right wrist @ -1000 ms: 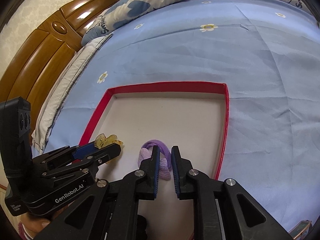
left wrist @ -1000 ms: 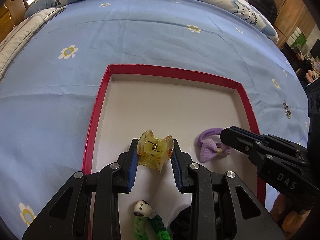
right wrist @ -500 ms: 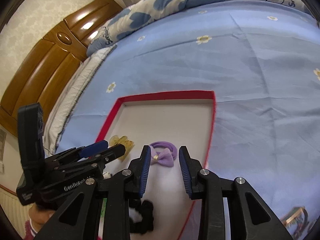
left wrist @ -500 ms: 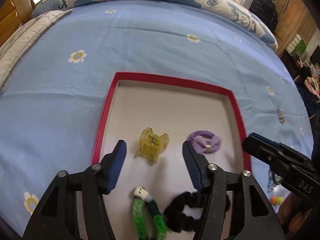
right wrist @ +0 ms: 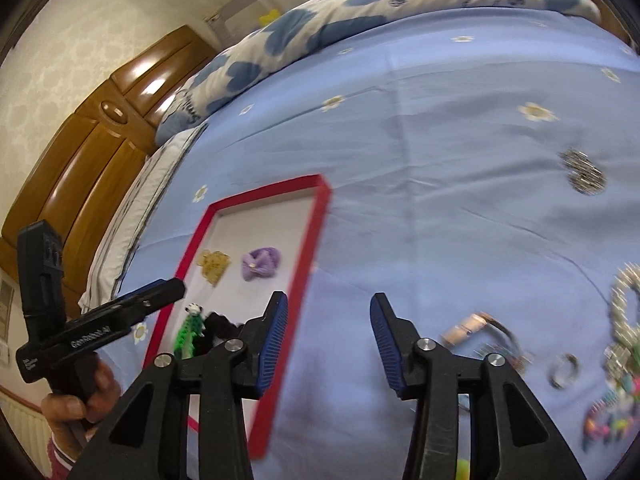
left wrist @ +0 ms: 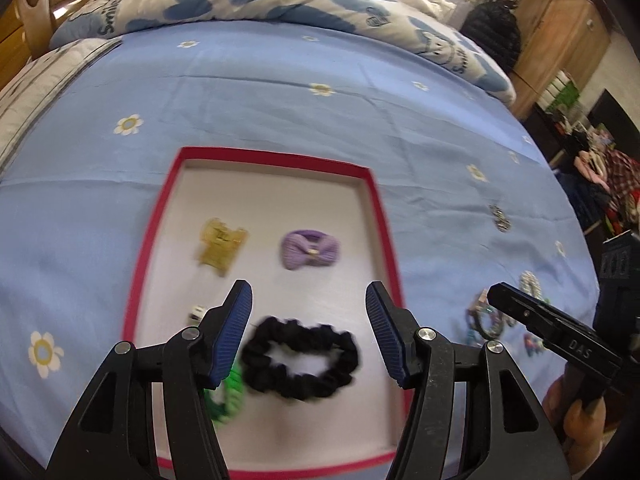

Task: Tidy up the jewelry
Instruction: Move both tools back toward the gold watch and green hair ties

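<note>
left tool (left wrist: 309, 334) hovering spread, empty | right tool (right wrist: 329, 342) hovering spread, empty | red tray (left wrist: 383, 236) holding yellow clip (left wrist: 221, 247), purple bow tie (left wrist: 310, 250), black scrunchie (left wrist: 300, 358) | loose jewelry (right wrist: 624, 344) lying blurred, seemingly bracelets, on bed (right wrist: 440, 140)

Bright daylight, heavy fisheye distortion, motion blur, dark vignetted corners

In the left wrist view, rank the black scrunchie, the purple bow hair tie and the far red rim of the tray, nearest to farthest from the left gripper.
1. Black ruffled scrunchie: just below the open left gripper, in the tray's near part.
2. Purple knitted bow hair tie: mid-tray, right of the yellow claw clip.
3. Far red rim of the white tray: beyond both, at the back.
</note>
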{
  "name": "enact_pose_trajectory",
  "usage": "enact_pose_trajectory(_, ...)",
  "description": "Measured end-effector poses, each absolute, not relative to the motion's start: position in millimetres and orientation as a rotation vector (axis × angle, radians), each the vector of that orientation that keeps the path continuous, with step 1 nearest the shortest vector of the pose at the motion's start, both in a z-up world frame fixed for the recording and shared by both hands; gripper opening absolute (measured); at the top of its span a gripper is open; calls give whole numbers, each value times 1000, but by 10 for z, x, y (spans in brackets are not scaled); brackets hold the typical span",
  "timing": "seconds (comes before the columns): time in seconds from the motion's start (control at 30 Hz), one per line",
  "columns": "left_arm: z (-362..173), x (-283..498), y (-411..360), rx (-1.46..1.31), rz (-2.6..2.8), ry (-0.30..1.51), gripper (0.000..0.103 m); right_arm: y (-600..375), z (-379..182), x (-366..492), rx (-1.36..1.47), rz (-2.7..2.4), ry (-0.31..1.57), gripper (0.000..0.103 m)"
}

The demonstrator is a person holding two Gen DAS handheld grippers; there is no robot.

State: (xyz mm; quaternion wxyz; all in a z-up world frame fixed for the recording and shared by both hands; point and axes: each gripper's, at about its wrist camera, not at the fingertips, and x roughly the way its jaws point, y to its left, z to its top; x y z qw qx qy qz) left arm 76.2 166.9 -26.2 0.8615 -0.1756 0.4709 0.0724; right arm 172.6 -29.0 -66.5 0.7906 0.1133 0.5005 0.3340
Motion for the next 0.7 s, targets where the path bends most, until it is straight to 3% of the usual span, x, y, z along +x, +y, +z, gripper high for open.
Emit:
enact_pose_trajectory(0.17, -212, 748, 1440, -355, 107, 992, 58, -720, -677, 1647, 268, 649, 1072, 47)
enact_pose_trajectory(0.27, -201, 751, 1304, -341, 88, 998, 58, -983, -702, 1601, 295, 612, 1068, 61)
enact_pose_trajectory(0.53, -212, 763, 972, -314, 30, 1015, 58, -1604, -754, 1503, 343, 506, 1052, 67)
enact_pose_trajectory(0.7, -239, 813, 744, -284, -8, 1033, 58, -1925, -795, 1471, 354, 421, 1056, 81)
